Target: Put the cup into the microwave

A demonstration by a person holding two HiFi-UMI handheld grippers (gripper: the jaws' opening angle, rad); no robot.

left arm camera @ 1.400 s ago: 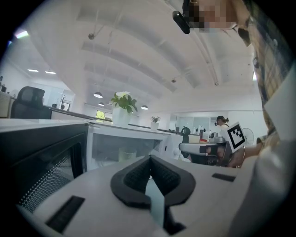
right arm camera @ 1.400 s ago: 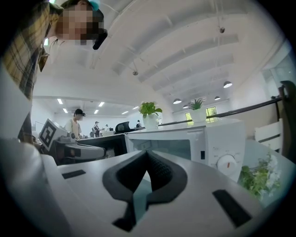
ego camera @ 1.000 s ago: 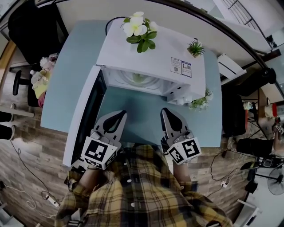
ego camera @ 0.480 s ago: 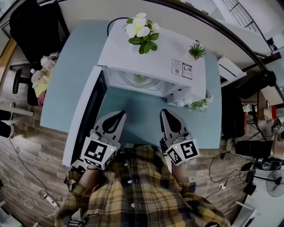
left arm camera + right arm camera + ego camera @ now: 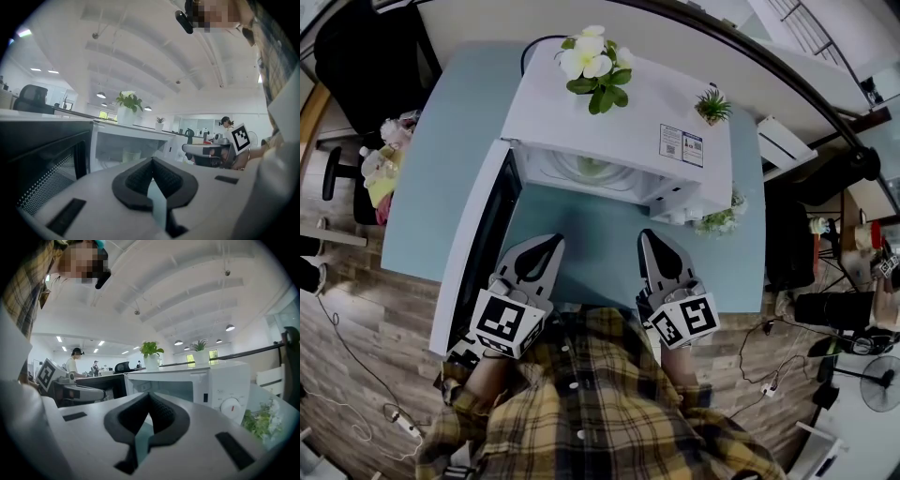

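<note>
At the far side of the worktop [image 5: 581, 230], head view: the microwave [image 5: 619, 108] stands with its door [image 5: 478, 248] swung wide toward the left edge. The cup [image 5: 593, 167] shows as a pale shape inside the cavity. A potted flower [image 5: 595, 58] and a small plant [image 5: 711, 103] sit on the oven's roof. Over the near edge, the left gripper [image 5: 551, 242] and the right gripper [image 5: 647, 238] hover side by side, well apart from the cavity mouth. Each has its jaws pressed together with nothing between them.

Left gripper view: the jaws meet at their tips, clenched on nothing (only worktop shows through the slot beneath them). Beyond them the cup [image 5: 131, 155] stands upright within the lit cavity, with the open door [image 5: 44, 164] at the left of the view.

Right gripper view: these jaws too are clenched and empty. The dial [image 5: 228, 406] on the microwave's front lies to the right. The cavity opening is in sight, but the cup cannot be made out from this angle.

Reading of progress: the placing itself appears done, since the cup rests inside and neither gripper carries anything. What may be left (a judgement, as the task sentence does not name it) is pushing the door shut. The left gripper, nearer the door, looks the better placed for that.
</note>
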